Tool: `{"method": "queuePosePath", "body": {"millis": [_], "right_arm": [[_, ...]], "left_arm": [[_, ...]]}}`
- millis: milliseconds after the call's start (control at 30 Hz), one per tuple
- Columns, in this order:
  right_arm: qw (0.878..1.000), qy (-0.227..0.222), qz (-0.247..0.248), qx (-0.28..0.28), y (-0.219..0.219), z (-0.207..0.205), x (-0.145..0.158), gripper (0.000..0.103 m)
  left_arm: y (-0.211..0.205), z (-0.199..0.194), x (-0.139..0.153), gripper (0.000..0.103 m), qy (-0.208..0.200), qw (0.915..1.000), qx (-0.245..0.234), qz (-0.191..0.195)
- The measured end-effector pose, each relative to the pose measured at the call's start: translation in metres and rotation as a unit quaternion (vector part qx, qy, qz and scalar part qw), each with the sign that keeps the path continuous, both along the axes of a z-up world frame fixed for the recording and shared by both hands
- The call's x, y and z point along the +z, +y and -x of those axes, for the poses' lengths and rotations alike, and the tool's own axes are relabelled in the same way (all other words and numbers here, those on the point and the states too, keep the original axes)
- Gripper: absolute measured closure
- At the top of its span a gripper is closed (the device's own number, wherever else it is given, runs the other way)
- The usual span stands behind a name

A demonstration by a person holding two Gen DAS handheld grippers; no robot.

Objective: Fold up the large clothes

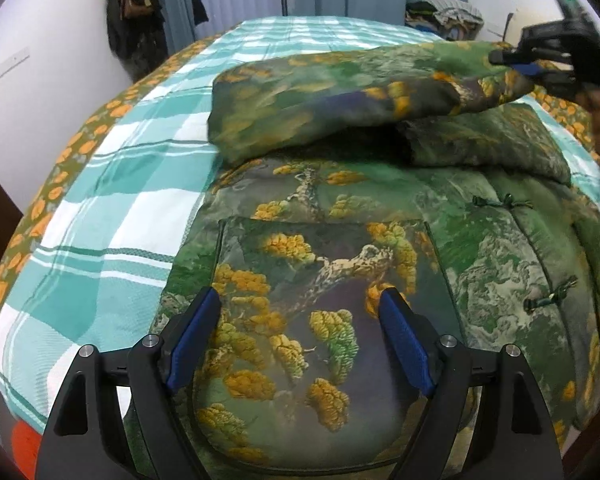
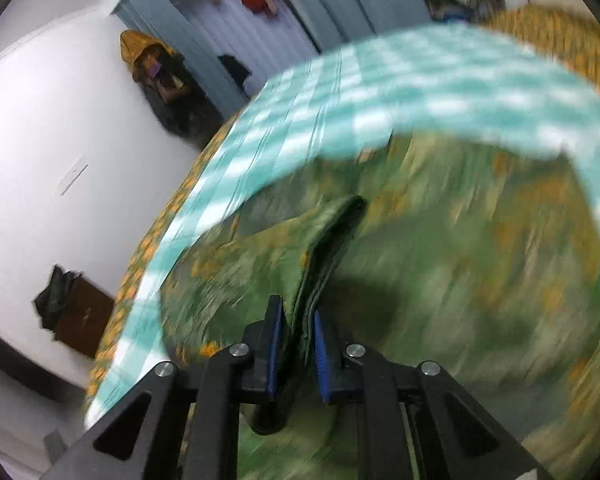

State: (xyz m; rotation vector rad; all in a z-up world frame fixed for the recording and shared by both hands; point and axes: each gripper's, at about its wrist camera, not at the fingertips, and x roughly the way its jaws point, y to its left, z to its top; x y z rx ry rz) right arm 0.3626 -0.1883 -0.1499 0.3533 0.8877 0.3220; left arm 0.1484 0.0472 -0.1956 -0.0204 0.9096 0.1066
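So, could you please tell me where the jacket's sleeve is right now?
The sleeve is lifted across the far part of the jacket on the checked bedspread, its end clamped in the right tool, at upper right in the left wrist view.

Jacket [image 1: 332, 264] under my left hand-held gripper [image 1: 300, 336] is green with orange-yellow pine clusters and pale bark. Bedsheet [image 1: 112, 216] off to its left is teal and white plaid, with an olive border of orange flowers. My gripper's black, pads [image 1: 192, 336] are blue.
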Motion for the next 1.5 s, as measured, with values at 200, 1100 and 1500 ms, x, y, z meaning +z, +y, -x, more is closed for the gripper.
{"method": "queuePosePath", "body": {"millis": [200,1100,1500], "right_arm": [[0.997,0.043,0.062,-0.02,-0.019,-0.047,-0.052,0.084],[0.984,0.068,0.128,0.1,0.034,-0.044,-0.095,0.05],[0.987,0.06,0.117,0.093,0.034,-0.04,-0.099,0.05]], "left_arm": [[-0.002,-0.004,0.004,0.02,0.013,0.9999,-0.002,0.007],[0.049,-0.208,-0.037,0.051,0.089,0.9909,-0.001,0.101],[0.052,-0.262,0.009,0.037,0.059,0.9943,0.02,0.087]]}}
